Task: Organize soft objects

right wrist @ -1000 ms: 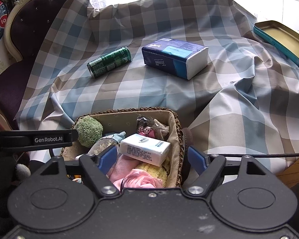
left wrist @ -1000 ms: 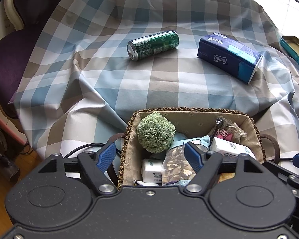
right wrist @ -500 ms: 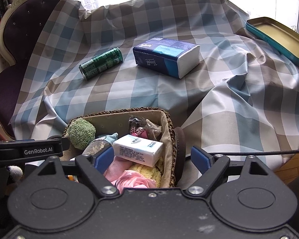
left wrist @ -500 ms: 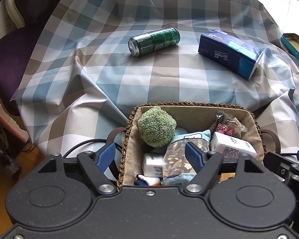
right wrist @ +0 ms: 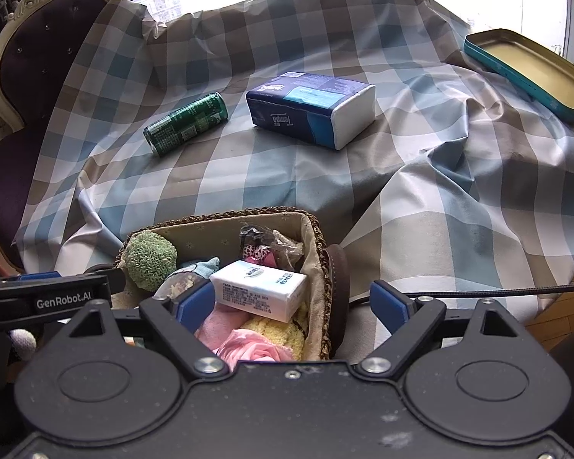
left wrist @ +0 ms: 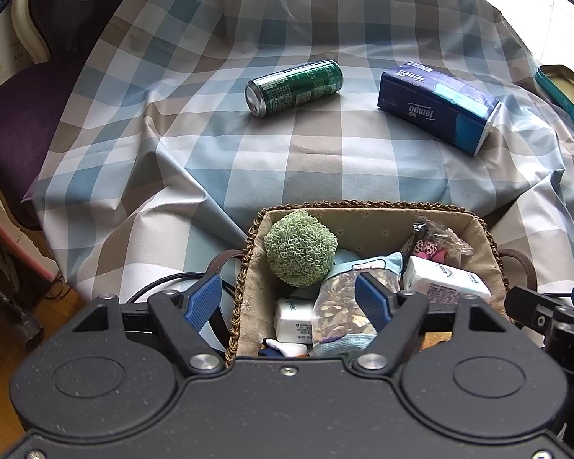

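A wicker basket (left wrist: 363, 206) (right wrist: 218, 218) with a cloth lining stands at the near edge of the checked tablecloth. In it lie a green fuzzy ball (left wrist: 300, 246) (right wrist: 149, 260), a white tissue pack (right wrist: 260, 294) (left wrist: 444, 283), a pink cloth (right wrist: 248, 348), a yellow cloth (right wrist: 283, 329) and several small packets. My left gripper (left wrist: 287, 298) is open and straddles the basket's left wall without pressing on it. The jaws of my right gripper (right wrist: 291, 302) are opening; the white pack and the basket's right wall lie between them, untouched by the pads.
Farther back on the tablecloth lie a green can (left wrist: 294, 87) (right wrist: 185, 124) on its side and a blue tissue pack (left wrist: 436, 105) (right wrist: 310, 105). A teal tin tray (right wrist: 528, 69) sits at the far right. A purple chair (right wrist: 30, 57) stands to the left.
The right gripper's jaws have spread wider around the basket's right side. The left gripper and the basket's contents look the same.
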`<action>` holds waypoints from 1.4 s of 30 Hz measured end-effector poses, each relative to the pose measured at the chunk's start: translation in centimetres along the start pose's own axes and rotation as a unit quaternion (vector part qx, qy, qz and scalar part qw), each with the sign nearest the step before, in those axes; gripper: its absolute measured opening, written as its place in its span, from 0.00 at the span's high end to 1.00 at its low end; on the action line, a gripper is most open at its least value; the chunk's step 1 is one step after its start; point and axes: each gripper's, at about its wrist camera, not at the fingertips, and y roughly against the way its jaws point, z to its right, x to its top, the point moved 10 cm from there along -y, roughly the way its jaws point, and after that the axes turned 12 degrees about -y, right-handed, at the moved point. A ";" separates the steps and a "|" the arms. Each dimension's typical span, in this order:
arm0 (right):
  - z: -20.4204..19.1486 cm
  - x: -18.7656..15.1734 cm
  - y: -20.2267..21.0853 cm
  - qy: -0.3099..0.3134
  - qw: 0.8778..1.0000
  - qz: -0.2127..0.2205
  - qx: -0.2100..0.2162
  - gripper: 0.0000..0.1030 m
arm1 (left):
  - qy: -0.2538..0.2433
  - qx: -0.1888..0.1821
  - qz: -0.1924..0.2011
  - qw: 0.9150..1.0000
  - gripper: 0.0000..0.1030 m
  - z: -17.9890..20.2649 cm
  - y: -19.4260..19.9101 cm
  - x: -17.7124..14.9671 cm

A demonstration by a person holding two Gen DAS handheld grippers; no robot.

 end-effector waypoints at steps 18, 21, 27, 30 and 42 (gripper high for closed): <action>0.2 0.2 -0.3 -0.008 1.000 -0.002 -0.005 0.14 | -0.002 -0.001 0.006 1.000 0.17 0.1 0.2 0.0; 0.2 0.2 -0.4 -0.008 1.000 -0.003 -0.006 0.14 | -0.002 -0.007 -0.003 1.000 0.17 0.2 0.0 -0.1; 0.3 0.1 -0.6 -0.009 1.000 -0.005 -0.008 0.14 | 0.011 -0.023 -0.024 0.999 0.17 0.2 -0.5 -0.6; 0.3 0.1 -0.6 -0.009 1.000 -0.005 -0.008 0.14 | 0.010 -0.023 -0.024 0.999 0.17 0.2 -0.4 -0.7; 0.5 -0.1 -0.8 -0.013 1.000 -0.007 -0.008 0.13 | 0.005 -0.025 -0.033 0.999 0.17 0.4 -0.7 -1.0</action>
